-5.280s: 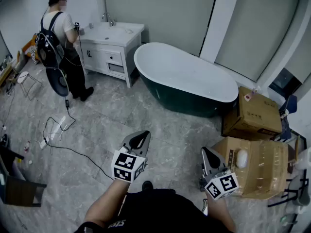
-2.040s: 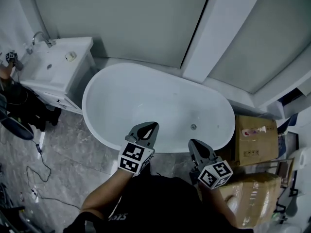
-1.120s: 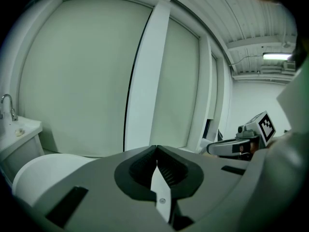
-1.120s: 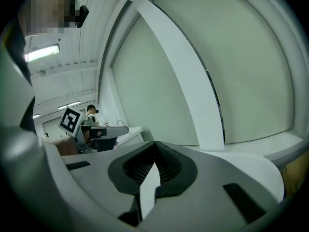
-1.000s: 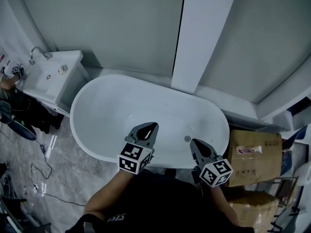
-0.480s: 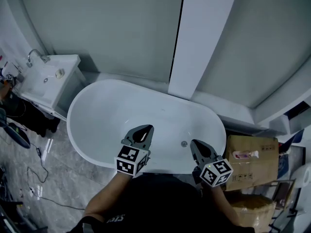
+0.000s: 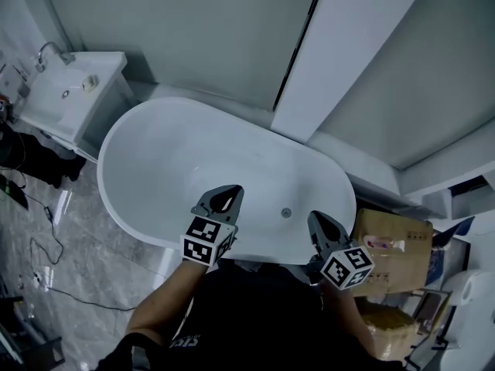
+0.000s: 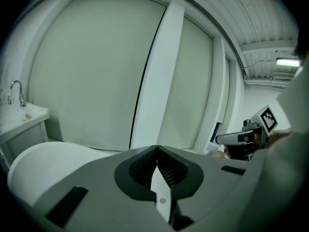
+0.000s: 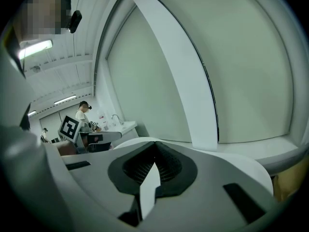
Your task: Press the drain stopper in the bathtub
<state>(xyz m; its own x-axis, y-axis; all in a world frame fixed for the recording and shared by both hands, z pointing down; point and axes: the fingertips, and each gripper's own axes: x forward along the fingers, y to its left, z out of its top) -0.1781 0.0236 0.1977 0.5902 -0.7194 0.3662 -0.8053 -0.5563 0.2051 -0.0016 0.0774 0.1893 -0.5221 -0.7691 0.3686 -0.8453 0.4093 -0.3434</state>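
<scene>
I have walked up to the bathtub (image 7: 130, 120) over the last few seconds, so both grippers now hang over its near rim instead of over floor. The drain stopper (image 7: 286, 213) sits on the tub bottom, just ahead and to the left of the right gripper (image 7: 319, 222) and farther off to the right of the left gripper (image 7: 224, 198). It has drifted a little closer to the right gripper in the last half second.

Both pairs of jaws are pressed fully together with nothing between them (each gripper's own view shows only wall and tub edge past its tips). I judge the approach done and the press not yet begun. The right gripper is the better placed, and its closed tips should serve as a blunt point once lowered into the tub.
</scene>
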